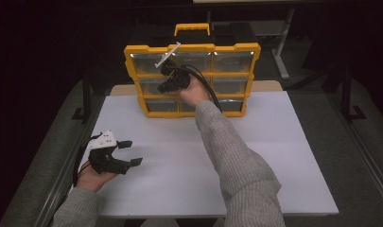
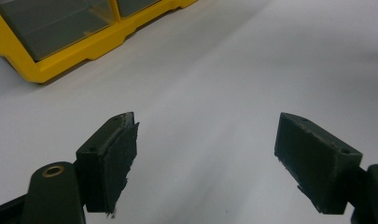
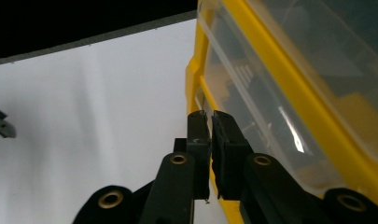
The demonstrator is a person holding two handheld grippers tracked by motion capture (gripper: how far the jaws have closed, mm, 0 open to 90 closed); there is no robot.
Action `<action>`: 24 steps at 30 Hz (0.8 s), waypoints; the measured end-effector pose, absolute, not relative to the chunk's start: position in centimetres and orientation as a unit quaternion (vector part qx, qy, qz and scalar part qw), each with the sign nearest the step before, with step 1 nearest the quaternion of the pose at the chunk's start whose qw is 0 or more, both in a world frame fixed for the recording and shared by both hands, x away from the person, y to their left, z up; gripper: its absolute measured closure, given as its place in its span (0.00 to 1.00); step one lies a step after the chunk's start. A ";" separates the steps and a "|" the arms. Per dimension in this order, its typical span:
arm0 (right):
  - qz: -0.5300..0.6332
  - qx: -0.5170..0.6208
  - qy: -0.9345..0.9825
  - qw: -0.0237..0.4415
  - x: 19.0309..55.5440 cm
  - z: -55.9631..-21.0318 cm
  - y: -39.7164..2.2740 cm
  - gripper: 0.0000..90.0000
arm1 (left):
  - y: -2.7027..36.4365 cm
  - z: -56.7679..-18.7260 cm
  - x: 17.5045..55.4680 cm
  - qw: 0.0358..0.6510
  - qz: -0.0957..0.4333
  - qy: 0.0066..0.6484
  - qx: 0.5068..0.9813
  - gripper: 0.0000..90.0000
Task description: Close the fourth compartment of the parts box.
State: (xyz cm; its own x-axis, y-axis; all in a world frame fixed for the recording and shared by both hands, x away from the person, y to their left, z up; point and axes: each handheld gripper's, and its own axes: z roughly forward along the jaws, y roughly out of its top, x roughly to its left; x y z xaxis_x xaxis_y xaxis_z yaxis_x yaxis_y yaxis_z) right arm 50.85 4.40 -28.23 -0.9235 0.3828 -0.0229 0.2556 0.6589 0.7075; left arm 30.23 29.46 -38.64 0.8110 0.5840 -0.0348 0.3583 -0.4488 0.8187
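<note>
Organizer: yellow organizer case (image 1: 193, 78) stands upright on its edge at the upper centre of the high view, on the far part of the white table (image 1: 283, 156), its clear-fronted drawers facing the person and its carry handle on top; standing it this way puts every drawer front within reach.
Right gripper: right gripper (image 1: 166, 75) is up against the case's face, around the middle row left of centre, with the sleeved forearm stretched forward from the bottom of the frame.
Right jaws: in the right gripper view the right gripper's tips (image 3: 209, 116) stand nearly together, a thin slit between them, set at the yellow edge of a drawer front (image 3: 198, 100); whether a lip or tab is pinched in that slit I cannot tell, and I see nothing held.
Likely reason: the narrow stance suits catching a thin drawer edge to pull it out, or it has just let go of one; this is a judgement.
Left gripper: left gripper (image 1: 127, 152) rests low at the lower left of the high view, well apart from the case, parked out of the working arm's way.
Left jaws: spread wide and empty over bare table in the left gripper view (image 2: 203, 154), a lower corner of the case at the upper left.
</note>
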 end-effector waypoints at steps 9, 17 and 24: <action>0.397 0.181 0.898 0.056 49.7 -28.9 2.2 0.82 | 29.4 -38.6 30.2 0.440 0.131 0.276 0.844 0.23; 0.421 0.192 0.886 0.033 48.3 -30.0 -0.6 0.71 | 29.2 -38.5 30.1 0.442 0.131 0.279 0.842 0.23; 0.432 0.210 0.876 0.039 47.3 -30.4 -3.0 0.64 | 28.8 -38.3 29.9 0.444 0.127 0.284 0.840 0.23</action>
